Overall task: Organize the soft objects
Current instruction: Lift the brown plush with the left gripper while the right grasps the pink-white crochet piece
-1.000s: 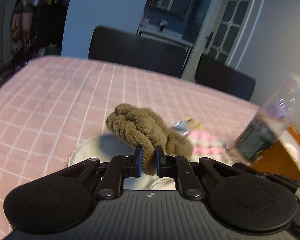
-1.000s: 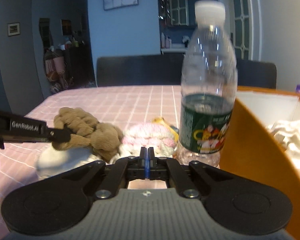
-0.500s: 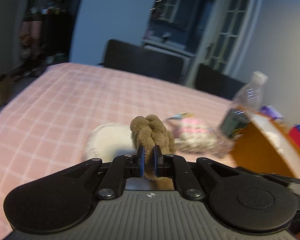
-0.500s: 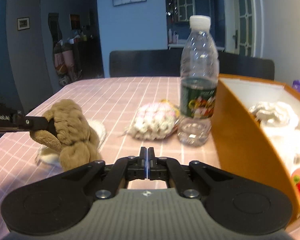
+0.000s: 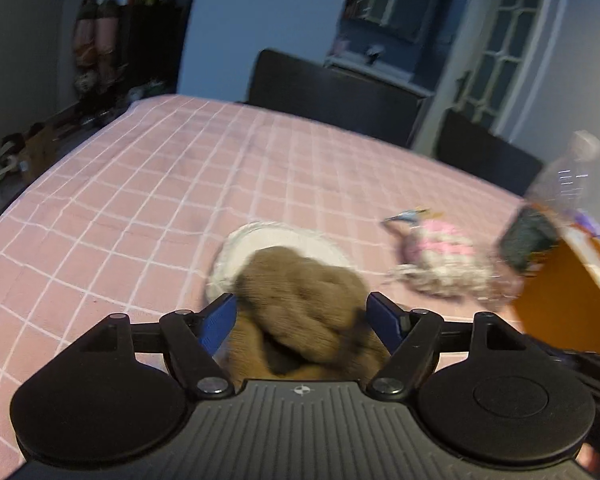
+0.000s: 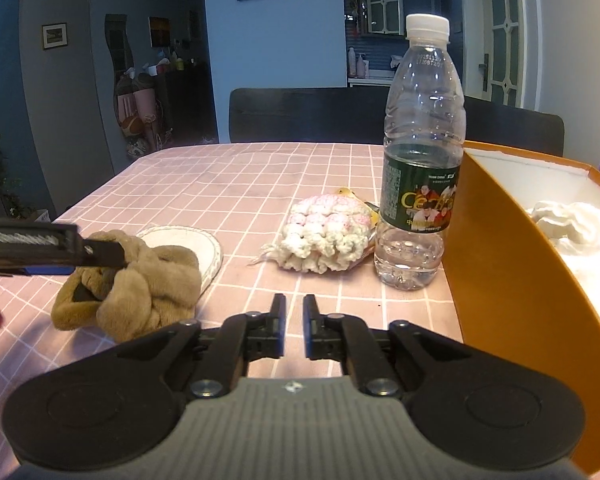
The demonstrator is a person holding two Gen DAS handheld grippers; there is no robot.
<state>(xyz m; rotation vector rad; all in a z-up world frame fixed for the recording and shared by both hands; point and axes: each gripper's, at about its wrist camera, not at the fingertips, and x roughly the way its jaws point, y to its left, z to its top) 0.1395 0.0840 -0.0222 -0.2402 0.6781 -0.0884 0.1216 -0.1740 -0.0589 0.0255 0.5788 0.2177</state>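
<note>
A brown plush toy [image 5: 304, 304] lies on the pink checked tablecloth [image 5: 148, 184], between the spread fingers of my left gripper [image 5: 302, 314], which is open around it. It also shows in the right wrist view [image 6: 140, 284], resting on the cloth partly over a white round pad [image 6: 188, 242]. A pink-and-white crocheted piece [image 6: 324, 236] lies in the middle of the table. My right gripper [image 6: 294, 328] is slightly open and empty, low over the table's near side.
A water bottle [image 6: 420, 152] stands beside an orange box [image 6: 512, 280] at the right, which holds white soft items [image 6: 572, 224]. Dark chairs [image 6: 308, 116] stand behind the far table edge.
My left gripper has opened and let the brown plush down onto the table. My right gripper has opened a little and moved closer to the bottle.
</note>
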